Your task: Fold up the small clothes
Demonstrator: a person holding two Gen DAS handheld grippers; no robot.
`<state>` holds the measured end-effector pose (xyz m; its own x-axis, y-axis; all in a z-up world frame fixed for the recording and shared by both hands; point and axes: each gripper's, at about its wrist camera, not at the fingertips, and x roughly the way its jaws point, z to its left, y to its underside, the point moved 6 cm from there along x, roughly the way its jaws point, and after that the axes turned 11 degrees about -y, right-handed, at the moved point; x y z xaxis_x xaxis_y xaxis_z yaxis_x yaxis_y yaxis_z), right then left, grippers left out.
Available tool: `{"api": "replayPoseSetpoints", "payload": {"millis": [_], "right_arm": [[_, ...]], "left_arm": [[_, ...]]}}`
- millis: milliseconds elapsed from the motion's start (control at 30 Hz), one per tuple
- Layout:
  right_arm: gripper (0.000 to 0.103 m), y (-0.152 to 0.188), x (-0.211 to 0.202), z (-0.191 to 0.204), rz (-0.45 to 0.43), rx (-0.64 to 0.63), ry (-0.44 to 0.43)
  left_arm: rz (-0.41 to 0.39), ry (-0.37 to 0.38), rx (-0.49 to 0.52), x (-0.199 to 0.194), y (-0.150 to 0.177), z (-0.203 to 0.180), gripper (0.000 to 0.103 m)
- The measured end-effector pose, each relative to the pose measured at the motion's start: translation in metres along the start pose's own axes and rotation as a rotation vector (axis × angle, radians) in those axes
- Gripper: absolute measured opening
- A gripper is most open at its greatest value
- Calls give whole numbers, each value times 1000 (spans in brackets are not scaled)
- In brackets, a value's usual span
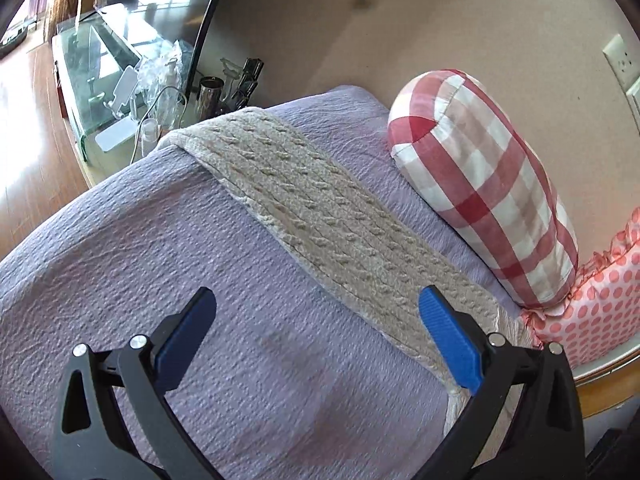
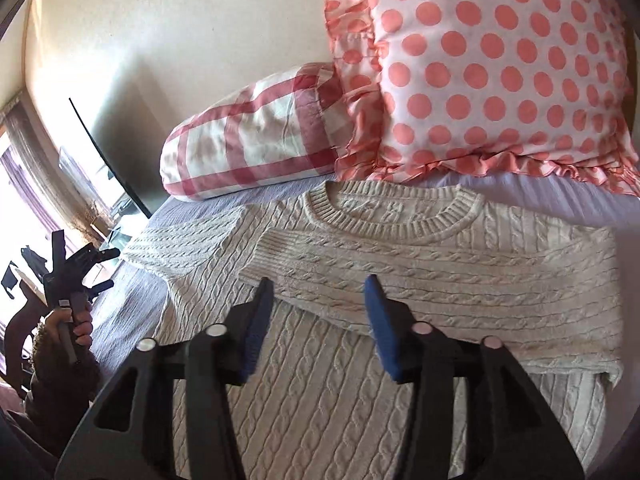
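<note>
Mostly filling both views is a bed (image 1: 140, 240) under a lilac textured cover, set against a beige wall (image 1: 460, 20). On the bed lies a cream cable-knit sweater (image 2: 400, 272), front up, its collar toward the pillows. One sleeve is folded across the chest; the other sleeve (image 1: 320, 220) stretches out flat toward the bed's edge. Behind the collar a polka-dot pillow (image 2: 500, 72) with a ruffled edge leans on the wall, and just beside it lies a red-checked pillow (image 2: 248, 136). Beyond the bed stands a glass counter (image 1: 88, 60) holding bottles and clutter. The right gripper (image 2: 320, 300) hovers above the sweater's body near the folded sleeve, blue pads apart, holding nothing. The left gripper (image 1: 316, 308) hangs over the cover beside the outstretched sleeve, pads wide apart and empty.
</note>
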<state>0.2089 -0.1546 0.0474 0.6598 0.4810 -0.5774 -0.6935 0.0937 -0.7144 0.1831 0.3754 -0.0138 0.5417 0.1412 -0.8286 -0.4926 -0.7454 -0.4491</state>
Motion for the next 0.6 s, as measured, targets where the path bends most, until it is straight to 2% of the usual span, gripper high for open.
{"api": "replayPoseSetpoints", "payload": {"millis": [133,200,333,500,533,600], "right_arm": [[63,1,-22,-23,-33,36,49],[68,7,-31,-33,-39,49,76],[69,14,-34,-46,-50,88,87],[72,17,-35,-52,-59,115,84],[72,18,-35,-53,-60,119,80],[72,19,-37,-54,-65,123,74]], "left_arm": [[13,28,-97,15,-26,17,93],[12,39,-145,19,-39,26,87],[11,96,-258,27,-64,47,74],[7,112,-308,40,-89,58,61],[8,99,-315,42,-93,60,52],[37,59,-326,52,-98,67,14]]}}
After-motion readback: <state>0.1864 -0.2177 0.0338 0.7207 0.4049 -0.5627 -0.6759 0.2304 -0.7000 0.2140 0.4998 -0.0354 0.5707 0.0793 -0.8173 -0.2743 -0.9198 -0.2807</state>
